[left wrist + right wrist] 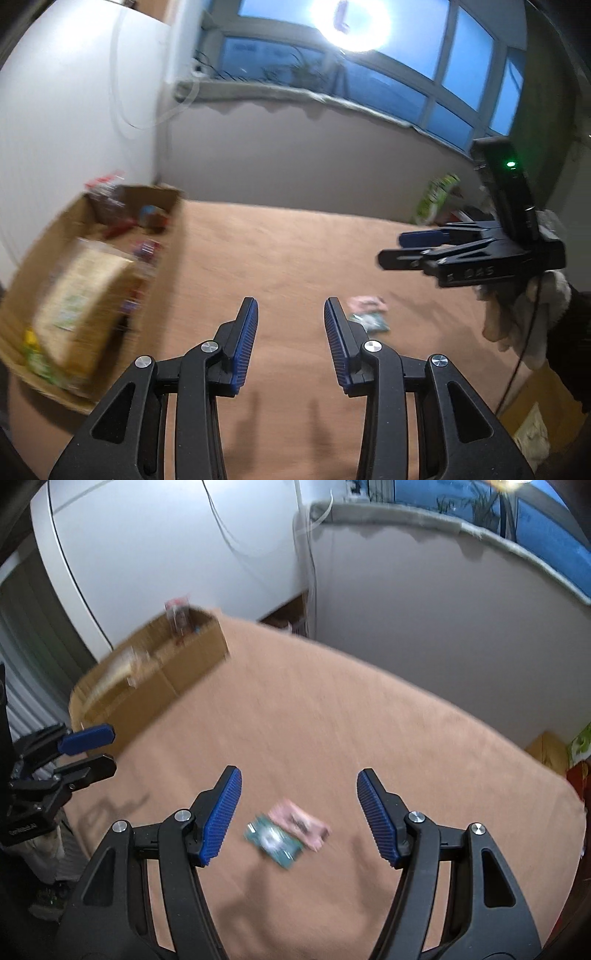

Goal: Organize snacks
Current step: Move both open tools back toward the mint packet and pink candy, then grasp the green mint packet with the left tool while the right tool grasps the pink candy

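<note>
Jaws on both tools stood apart and gripped nothing. On the left gripper the gap was moderate, with only bare cloth showing between the blue pads. On the right gripper the gap was wider, and it hovered above the two loose packets without touching either.

Two small snack packets lay on the tan-covered table, one green packet and one pink packet, touching and partly overlapped (print on both too blurred to read). They sat near the table's front edge, well apart from the box.

One open cardboard box stood at the far left corner of the table, close against a white wall. Inside it were a large tan bag lying tilted, a clear pouch with a red top standing at the back, and several smaller items that blur made impossible to count.

Between the box and the two packets the cloth was bare, giving wide room to move. The table's far edge ran along a grey wall below a window sill.

In the left wrist view a gloved hand carried the right gripper at the right side.
</note>
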Available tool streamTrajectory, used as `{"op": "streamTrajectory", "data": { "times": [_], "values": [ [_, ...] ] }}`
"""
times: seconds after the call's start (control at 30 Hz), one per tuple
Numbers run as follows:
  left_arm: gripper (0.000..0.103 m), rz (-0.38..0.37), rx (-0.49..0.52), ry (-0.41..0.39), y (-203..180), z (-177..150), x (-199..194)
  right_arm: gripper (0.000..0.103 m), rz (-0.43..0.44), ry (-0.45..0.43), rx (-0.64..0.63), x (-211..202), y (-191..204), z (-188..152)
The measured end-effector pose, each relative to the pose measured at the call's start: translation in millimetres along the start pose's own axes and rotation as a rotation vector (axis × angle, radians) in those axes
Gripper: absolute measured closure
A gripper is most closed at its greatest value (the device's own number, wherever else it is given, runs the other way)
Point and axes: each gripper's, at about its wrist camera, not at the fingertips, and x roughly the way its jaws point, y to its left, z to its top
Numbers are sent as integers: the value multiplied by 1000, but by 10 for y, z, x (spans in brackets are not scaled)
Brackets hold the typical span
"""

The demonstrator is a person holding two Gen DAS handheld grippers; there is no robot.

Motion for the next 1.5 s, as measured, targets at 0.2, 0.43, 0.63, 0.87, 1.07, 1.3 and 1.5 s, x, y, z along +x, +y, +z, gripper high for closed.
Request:
{"op": "streamTrajectory", "data": {
  "times": [0.2,0.43,0.63,0.87,1.07,1.3,1.5],
  "values": [
    [67,-65,27,83,-274,-123,302,39,27,106,-96,260,-27,-251],
    [70,-114,53,186,-498,-233,640,57,26,141,-198,451,19,-336],
    [73,-153,37,254,-592,-277,867,57,3,130,-239,544,-33,-279],
    [73,-122,42,252,-668,-213,1022,65,27,110,-235,523,-132,-311],
    [73,-82,97,247,-780,-150,1137,72,29,106,-193,454,-340,-325],
    [73,-77,112,252,-822,-79,1216,72,64,120,-189,377,-458,-390],
    [67,-32,152,244,-976,-44,1353,72,71,134,-186,333,-524,-427]
  ]
}}
